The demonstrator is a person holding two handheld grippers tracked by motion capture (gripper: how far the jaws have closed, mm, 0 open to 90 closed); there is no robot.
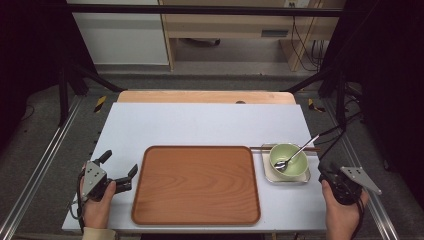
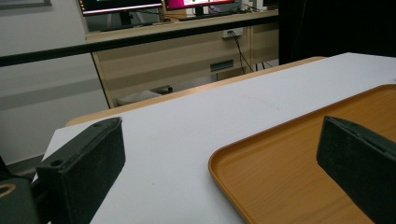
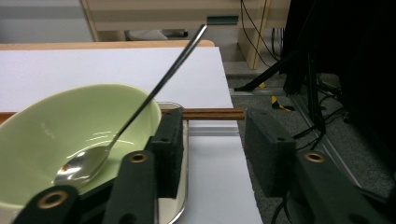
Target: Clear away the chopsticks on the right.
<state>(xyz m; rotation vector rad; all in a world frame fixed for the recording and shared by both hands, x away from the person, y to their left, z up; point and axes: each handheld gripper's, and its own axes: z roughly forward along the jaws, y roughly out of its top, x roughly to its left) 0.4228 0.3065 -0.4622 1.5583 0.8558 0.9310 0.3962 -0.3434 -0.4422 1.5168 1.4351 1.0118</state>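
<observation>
A pale green bowl (image 1: 289, 161) (image 3: 51, 126) stands in a small square dish (image 1: 267, 172) at the right of the white table. A metal spoon (image 1: 296, 153) (image 3: 154, 93) rests in it with its handle sticking up to the right. My right gripper (image 1: 320, 172) (image 3: 212, 126) is at the dish's right edge and is open. One jaw stands over the dish rim beside the bowl, the other outside it, and neither pad presses on anything. My left gripper (image 1: 119, 164) (image 2: 222, 130) is open at the left rim of a brown wooden tray (image 1: 195, 220) (image 2: 261, 140).
Brown chopsticks (image 1: 257, 148) (image 3: 212, 113) lie behind the dish. The white board (image 1: 200, 122) covers a wooden table (image 1: 200, 96). Black frame posts and cables stand at both sides, and the floor drops off right of the dish.
</observation>
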